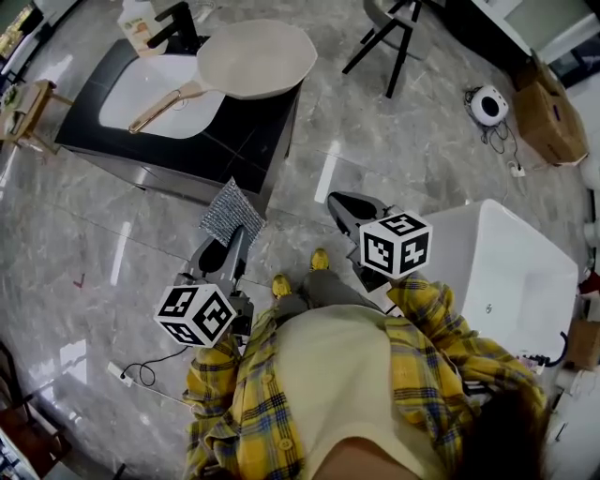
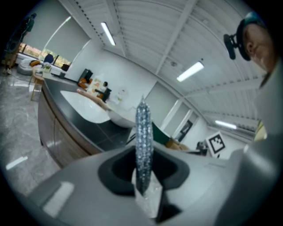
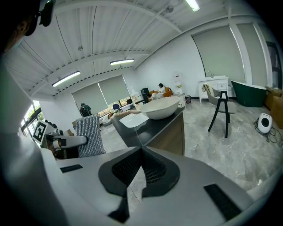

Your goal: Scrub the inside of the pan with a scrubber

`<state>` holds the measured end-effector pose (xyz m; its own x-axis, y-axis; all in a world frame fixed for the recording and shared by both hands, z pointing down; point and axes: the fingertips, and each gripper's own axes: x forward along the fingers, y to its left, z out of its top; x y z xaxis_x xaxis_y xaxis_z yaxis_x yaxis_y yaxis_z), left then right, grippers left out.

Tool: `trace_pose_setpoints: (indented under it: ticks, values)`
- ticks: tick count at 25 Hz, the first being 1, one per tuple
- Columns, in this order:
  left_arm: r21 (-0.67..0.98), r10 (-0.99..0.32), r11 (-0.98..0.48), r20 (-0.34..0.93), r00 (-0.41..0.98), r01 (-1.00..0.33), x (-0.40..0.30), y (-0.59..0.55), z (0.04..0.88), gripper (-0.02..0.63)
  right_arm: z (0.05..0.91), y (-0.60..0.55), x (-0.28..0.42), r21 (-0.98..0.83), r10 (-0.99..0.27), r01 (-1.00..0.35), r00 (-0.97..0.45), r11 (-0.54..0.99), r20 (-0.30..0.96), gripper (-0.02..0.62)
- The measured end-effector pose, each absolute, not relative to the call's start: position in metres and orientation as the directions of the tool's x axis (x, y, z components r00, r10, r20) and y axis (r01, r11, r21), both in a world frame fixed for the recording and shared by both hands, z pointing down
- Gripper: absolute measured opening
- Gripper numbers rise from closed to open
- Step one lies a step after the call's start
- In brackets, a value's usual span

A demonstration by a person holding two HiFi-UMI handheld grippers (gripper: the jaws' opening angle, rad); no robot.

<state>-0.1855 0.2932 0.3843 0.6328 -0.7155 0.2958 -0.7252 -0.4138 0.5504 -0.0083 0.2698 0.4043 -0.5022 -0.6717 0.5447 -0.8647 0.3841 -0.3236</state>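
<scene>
A cream pan (image 1: 258, 58) with a wooden handle rests across the far corner of a black counter (image 1: 239, 131), partly over its white sink (image 1: 159, 94). My left gripper (image 1: 236, 232) is shut on a silver mesh scrubber (image 1: 232, 212), held above the floor in front of the counter, well short of the pan. In the left gripper view the scrubber (image 2: 143, 132) stands edge-on between the jaws. My right gripper (image 1: 337, 201) is shut with nothing in it, to the right of the counter. The right gripper view shows the pan (image 3: 161, 107) and the scrubber (image 3: 89, 134).
A black faucet (image 1: 178, 23) stands behind the sink. A black stool (image 1: 389, 33) is on the marble floor at the far right, with a small white device (image 1: 488, 103) and a cardboard box (image 1: 548, 112) beyond. A white tub (image 1: 511, 272) sits close on my right.
</scene>
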Motion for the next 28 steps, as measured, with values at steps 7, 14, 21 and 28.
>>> trace_pose_setpoints:
  ticks: [7, 14, 21, 28]
  values:
    - [0.523, -0.747, -0.386, 0.307, 0.59, -0.76, -0.158, 0.256, 0.379, 0.084, 0.405, 0.228, 0.012, -0.339, -0.66, -0.839, -0.544, 0.426, 0.518, 0.014]
    - [0.469, -0.776, -0.385, 0.302, 0.554, -0.795, -0.119, 0.205, 0.368, 0.084, 0.402, 0.175, 0.035, -0.35, -0.621, -0.791, -0.611, 0.502, 0.49, 0.014]
    - [0.421, -0.804, -0.386, 0.284, 0.523, -0.821, -0.087, 0.164, 0.352, 0.084, 0.396, 0.138, 0.059, -0.349, -0.592, -0.755, -0.654, 0.556, 0.471, 0.014]
    - [0.336, -0.816, -0.393, 0.301, 0.493, -0.856, -0.089, 0.12, 0.339, 0.084, 0.391, 0.106, 0.059, -0.355, -0.594, -0.745, -0.665, 0.564, 0.452, 0.014]
